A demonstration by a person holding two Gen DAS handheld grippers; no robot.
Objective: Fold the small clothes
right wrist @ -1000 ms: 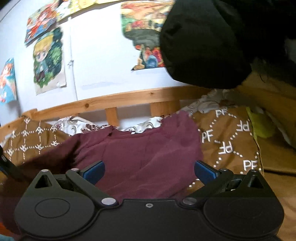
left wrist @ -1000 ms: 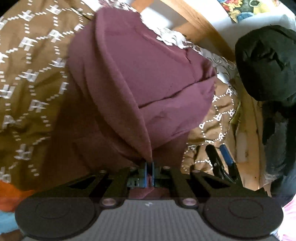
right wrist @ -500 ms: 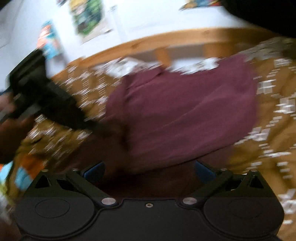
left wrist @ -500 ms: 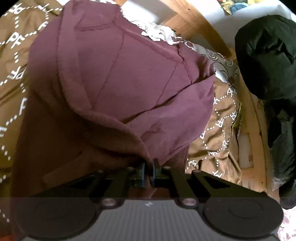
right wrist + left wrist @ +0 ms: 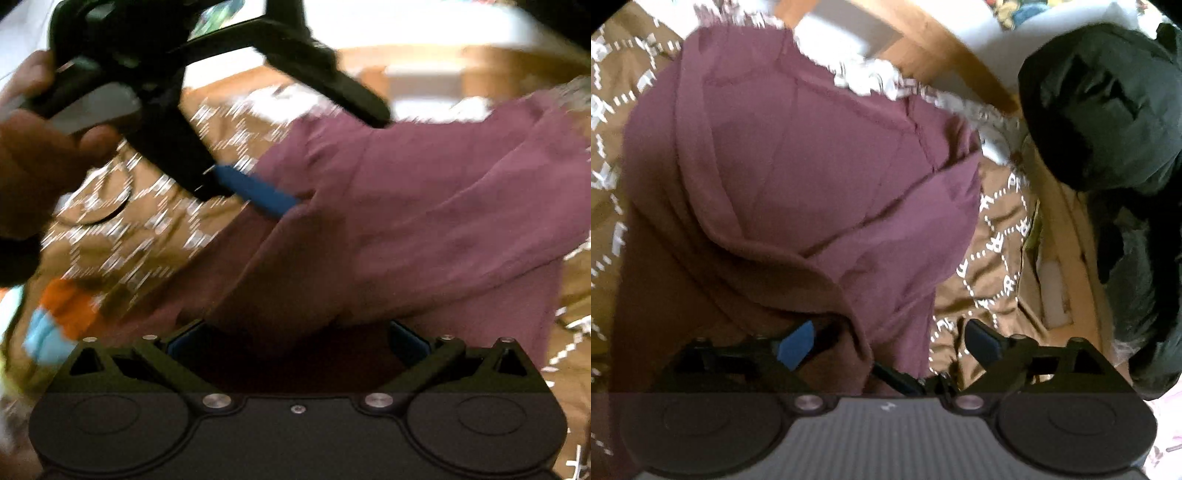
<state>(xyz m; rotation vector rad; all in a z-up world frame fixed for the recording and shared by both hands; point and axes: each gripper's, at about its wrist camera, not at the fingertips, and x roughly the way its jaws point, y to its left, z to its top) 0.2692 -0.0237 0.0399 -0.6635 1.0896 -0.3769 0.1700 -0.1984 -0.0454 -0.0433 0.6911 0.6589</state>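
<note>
Left gripper point(image 5: 890, 341) opening, bedspread point(image 5: 997, 236) lettering possibly "PF"

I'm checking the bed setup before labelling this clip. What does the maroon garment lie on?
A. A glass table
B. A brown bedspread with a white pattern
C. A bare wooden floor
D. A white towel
B: the maroon garment is spread over the brown bedspread, whose white dotted pattern shows around the garment's edges.

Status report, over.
Left gripper opening, garment edge between its pads, unpinched. Right gripper open, low over the garment. Garment heaped on brown bedspread, fold unfinished. Black bundle off to the side, nothing blocking.
</note>
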